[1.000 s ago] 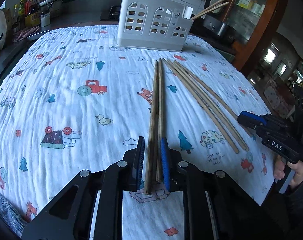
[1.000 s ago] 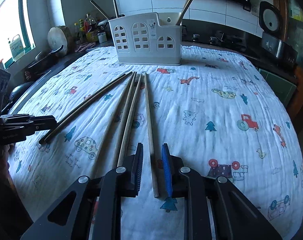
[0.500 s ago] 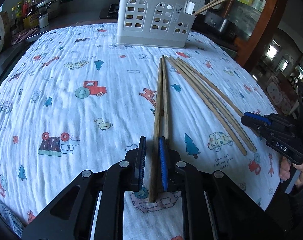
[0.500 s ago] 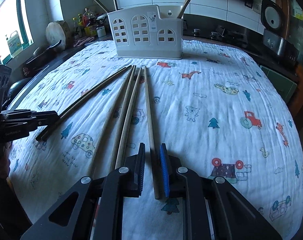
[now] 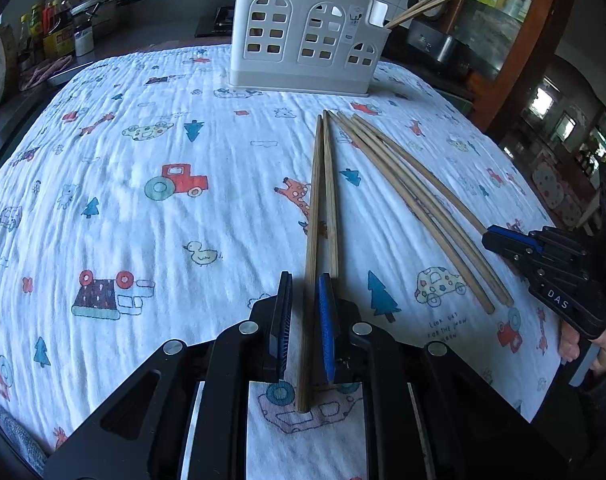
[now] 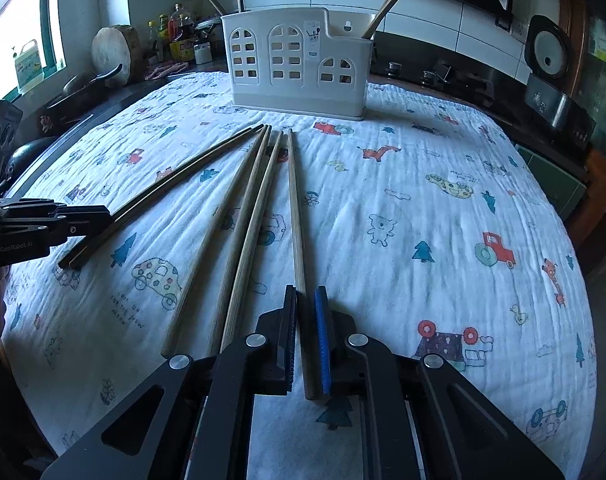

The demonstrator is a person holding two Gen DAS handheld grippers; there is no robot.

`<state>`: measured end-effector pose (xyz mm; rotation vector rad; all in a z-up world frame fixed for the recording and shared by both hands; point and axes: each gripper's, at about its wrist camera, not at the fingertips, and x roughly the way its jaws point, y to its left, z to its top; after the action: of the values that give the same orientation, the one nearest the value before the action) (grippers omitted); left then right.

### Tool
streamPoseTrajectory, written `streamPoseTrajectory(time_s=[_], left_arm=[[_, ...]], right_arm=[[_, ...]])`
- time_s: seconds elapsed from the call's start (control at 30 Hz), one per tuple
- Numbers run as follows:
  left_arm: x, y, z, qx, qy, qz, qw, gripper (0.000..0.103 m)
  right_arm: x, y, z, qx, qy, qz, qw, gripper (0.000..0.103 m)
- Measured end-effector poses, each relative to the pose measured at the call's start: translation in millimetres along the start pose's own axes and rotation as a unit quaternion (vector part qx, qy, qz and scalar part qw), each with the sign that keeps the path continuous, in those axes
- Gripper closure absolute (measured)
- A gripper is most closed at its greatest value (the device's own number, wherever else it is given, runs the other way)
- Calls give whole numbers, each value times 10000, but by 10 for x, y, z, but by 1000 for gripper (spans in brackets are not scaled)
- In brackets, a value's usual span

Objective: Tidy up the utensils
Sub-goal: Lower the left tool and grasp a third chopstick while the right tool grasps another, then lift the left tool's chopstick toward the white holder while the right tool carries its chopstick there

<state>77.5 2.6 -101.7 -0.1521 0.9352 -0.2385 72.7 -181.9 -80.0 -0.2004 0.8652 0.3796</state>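
Left wrist view. Left gripper (image 5: 305, 330) low at 6 o'clock, jaws drawn in around the near end of one chopstick (image 5: 312, 256); the blue pad lies against it, a sliver of gap shows on the other side, so a firm clamp cannot be told. Its twin chopstick (image 5: 331, 196) lies just beside it at the far tips and passes outside the blue pad. Three more loose chopsticks (image 5: 419, 212) fan out toward 3 o'clock on the printed cloth (image 5: 143, 220). White utensil holder (image 5: 303, 36) stands upright at 12 o'clock, at the cloth's far edge, with two chopsticks leaning out of its right compartment. Right gripper (image 5: 489, 238) comes in at 3 o'clock, its tip at the outermost chopstick; a hand (image 5: 583, 344) shows below it.

Right wrist view. Right gripper (image 6: 306, 338) at 6 o'clock, jaws just closing, now pinched on the near end of the rightmost chopstick (image 6: 295, 216), which runs toward 12 o'clock. Two pale chopsticks (image 6: 243, 232) lie just beside it on the 9 o'clock side; a dark pair (image 6: 159, 196) lies farther out, near ends at the left gripper (image 6: 103, 216). Holder (image 6: 297, 64) upright at 12 o'clock.
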Motion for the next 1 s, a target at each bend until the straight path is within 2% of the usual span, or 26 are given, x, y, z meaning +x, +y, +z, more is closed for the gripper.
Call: streamPoseTrajectory(time_s=[0.13, 0.2, 0.37, 0.47, 0.77, 1.0], left_arm=[[6, -30, 7, 22, 8, 89, 10000, 91], [7, -47, 12, 72, 8, 217, 9997, 96], [-61, -71, 41, 95, -29, 128, 9999, 97], [-199, -98, 85, 133, -182, 127, 9997, 97], [-687, -224, 432, 300, -856, 46, 9959, 97], [-760, -299, 831, 433, -1100, -39, 9930, 98]], right_arm=[[-3, 12, -2, -16, -23, -10, 10000, 96], [-31, -4, 1, 44, -58, 26, 10000, 96], [-184, -3, 48, 82, -243, 44, 9997, 96], [-328, -7, 109, 76, -429, 32, 9990, 96], [-723, -62, 515, 182, -1048, 156, 9942, 96], [-822, -100, 957, 185, -1299, 276, 9910, 96]])
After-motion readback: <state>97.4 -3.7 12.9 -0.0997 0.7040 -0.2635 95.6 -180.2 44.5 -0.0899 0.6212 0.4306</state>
